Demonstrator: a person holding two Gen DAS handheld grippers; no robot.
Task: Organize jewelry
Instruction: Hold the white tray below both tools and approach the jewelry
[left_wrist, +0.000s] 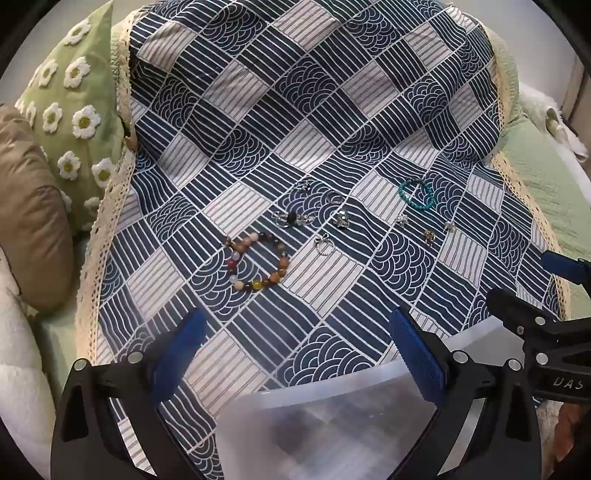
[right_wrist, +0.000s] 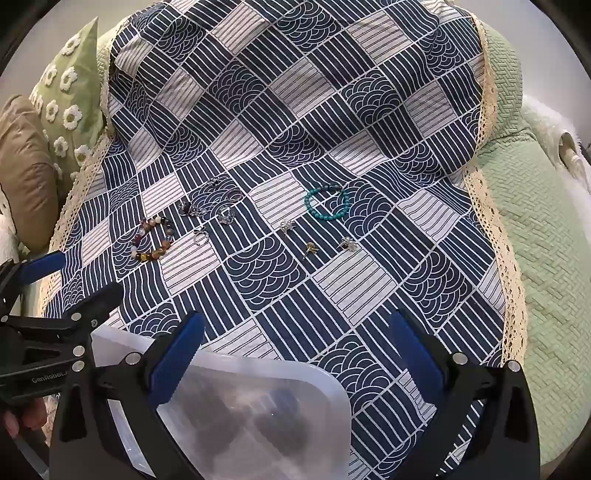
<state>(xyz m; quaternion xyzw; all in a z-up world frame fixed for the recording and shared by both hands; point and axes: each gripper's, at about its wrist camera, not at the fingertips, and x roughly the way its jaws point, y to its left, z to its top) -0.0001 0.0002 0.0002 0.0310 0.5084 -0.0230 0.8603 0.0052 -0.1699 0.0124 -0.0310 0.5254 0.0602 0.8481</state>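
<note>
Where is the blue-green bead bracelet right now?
The turquoise bracelet lies flat on the patterned cloth, right of the middle in both views, far from the brown bead bracelet on the left, with three small earrings just in front of it.

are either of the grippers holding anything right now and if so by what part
Nothing is held. The left gripper and the right gripper are both open with nothing between the fingers, above the frosted plastic box.

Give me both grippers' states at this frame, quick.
Left gripper: open, holding nothing, above the translucent plastic box.
Right gripper: open, holding nothing, above the same box.
</note>
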